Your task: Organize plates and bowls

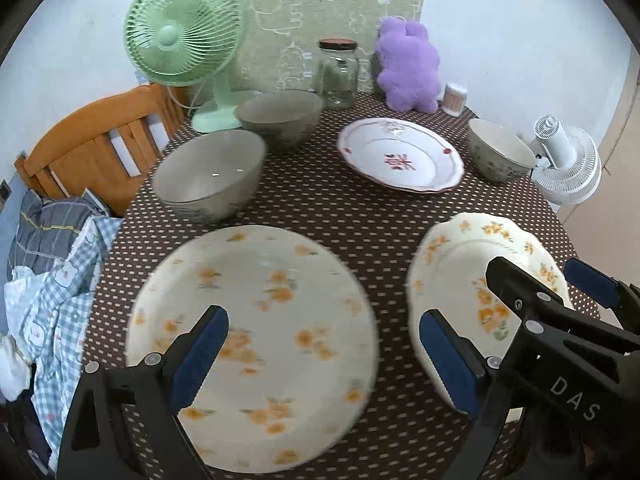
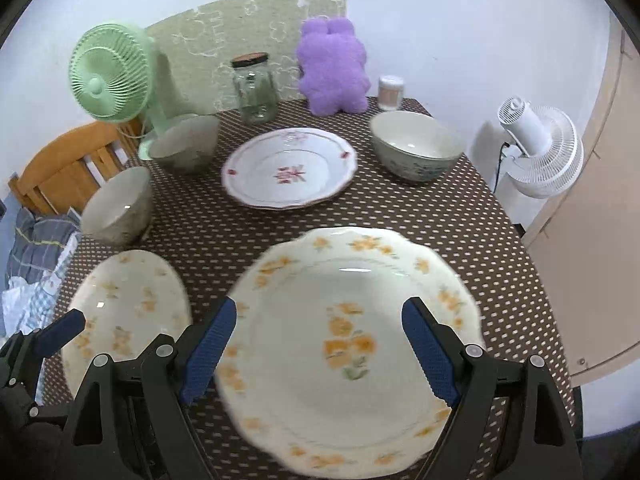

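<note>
On the brown dotted tablecloth lie two cream plates with orange flowers: a flat one [image 1: 256, 344] at near left, also in the right wrist view [image 2: 128, 312], and a scalloped one [image 2: 352, 344] at near right, also in the left wrist view [image 1: 464, 280]. A white plate with red flowers [image 2: 290, 168] lies in the middle. Three bowls stand around: near left [image 1: 210, 174], back left [image 1: 280, 116], right [image 2: 416, 146]. My left gripper [image 1: 324, 360] is open above the flat plate. My right gripper [image 2: 320, 348] is open above the scalloped plate.
At the back stand a green fan [image 1: 184, 32], a glass jar [image 1: 338, 72], a purple plush toy [image 1: 408, 66] and a small container [image 1: 454, 98]. A white fan [image 2: 540, 152] is off the right edge. A wooden chair [image 1: 96, 148] and clothes [image 1: 52, 264] are at left.
</note>
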`<action>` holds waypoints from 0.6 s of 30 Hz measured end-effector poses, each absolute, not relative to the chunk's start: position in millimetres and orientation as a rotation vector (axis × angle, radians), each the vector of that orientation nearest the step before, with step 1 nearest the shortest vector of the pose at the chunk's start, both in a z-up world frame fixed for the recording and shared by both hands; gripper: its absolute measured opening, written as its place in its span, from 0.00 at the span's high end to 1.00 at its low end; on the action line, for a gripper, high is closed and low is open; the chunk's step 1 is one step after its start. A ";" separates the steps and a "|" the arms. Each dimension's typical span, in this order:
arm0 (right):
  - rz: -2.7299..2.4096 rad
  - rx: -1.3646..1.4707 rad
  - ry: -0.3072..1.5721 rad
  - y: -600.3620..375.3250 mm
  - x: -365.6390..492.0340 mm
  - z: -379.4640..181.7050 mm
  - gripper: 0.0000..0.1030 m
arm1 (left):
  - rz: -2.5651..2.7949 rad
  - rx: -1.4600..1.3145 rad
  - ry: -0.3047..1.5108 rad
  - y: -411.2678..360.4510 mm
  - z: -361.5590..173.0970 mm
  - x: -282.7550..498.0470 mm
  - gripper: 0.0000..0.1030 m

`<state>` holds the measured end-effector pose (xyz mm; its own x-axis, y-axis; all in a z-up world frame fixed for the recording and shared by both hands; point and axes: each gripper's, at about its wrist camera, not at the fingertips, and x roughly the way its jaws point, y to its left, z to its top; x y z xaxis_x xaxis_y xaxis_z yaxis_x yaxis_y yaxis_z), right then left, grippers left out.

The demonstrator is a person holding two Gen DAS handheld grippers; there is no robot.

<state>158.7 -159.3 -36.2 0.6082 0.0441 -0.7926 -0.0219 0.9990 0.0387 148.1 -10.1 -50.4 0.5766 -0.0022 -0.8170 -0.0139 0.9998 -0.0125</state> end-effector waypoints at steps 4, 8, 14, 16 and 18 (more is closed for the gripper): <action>0.049 0.024 0.911 -131.3 155.9 -37.4 0.15 | 0.014 -0.017 0.954 14.2 -52.3 145.3 0.06; 0.064 0.021 0.917 -103.2 155.1 -43.5 0.16 | 0.023 -0.014 0.961 38.7 -58.5 143.0 0.07; 0.080 0.016 0.943 -70.2 158.3 -56.5 0.23 | 0.052 -0.001 0.984 66.9 -72.2 145.8 0.12; 0.079 0.015 0.956 -61.6 160.8 -62.6 0.25 | 0.057 0.001 0.996 75.2 -77.3 147.9 0.12; 0.080 0.015 0.973 -55.2 165.1 -69.1 0.27 | 0.058 0.000 1.011 81.7 -83.4 150.2 0.13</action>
